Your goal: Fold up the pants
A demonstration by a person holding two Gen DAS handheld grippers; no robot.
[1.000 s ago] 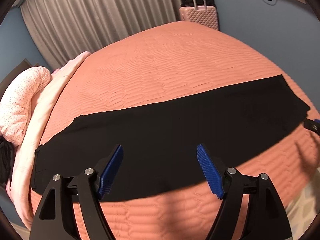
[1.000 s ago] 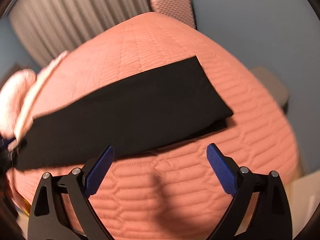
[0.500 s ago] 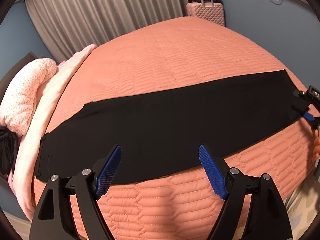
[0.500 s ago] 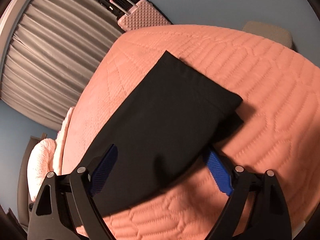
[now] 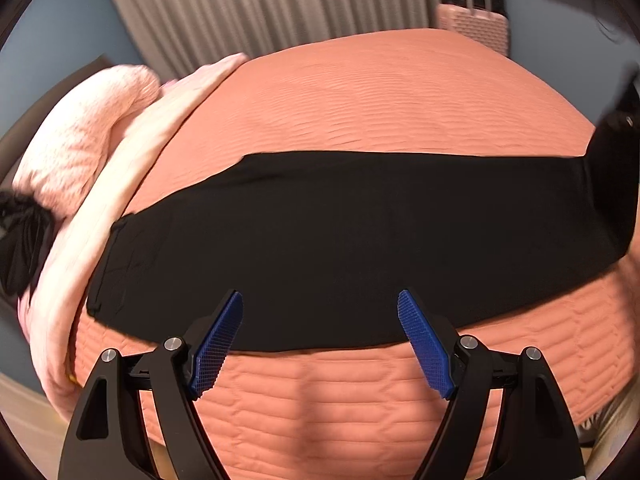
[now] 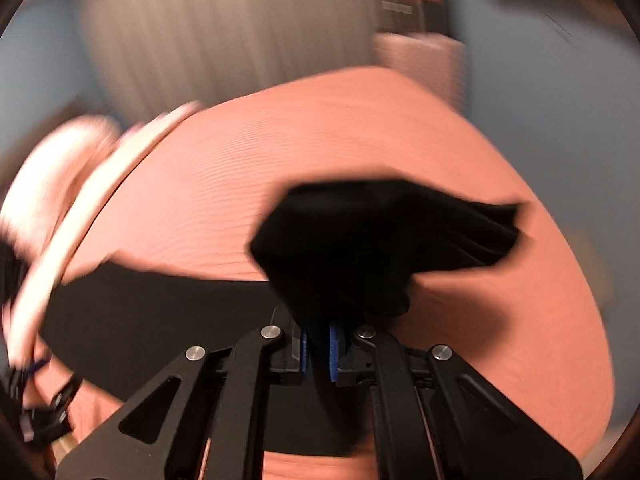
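Black pants [image 5: 320, 240] lie lengthwise across the orange quilted bed [image 5: 360, 100], waistband at the left. My left gripper [image 5: 320, 336] is open and empty, hovering over the near edge of the pants around their middle. My right gripper [image 6: 319, 350] is shut on the leg end of the pants [image 6: 380, 240], which is lifted and bunched above the bed; the view is blurred by motion. The right gripper also shows as a dark shape at the right edge of the left wrist view [image 5: 616, 152].
Pink pillows and a folded pink blanket [image 5: 100, 168] line the bed's left side. A dark garment [image 5: 20, 240] lies at far left. A pink suitcase [image 5: 472, 20] stands beyond the bed by grey curtains [image 5: 260, 8].
My right gripper has shut on the leg end of the pants and lifted it off the bed. My left gripper has moved closer to the pants and stays open.
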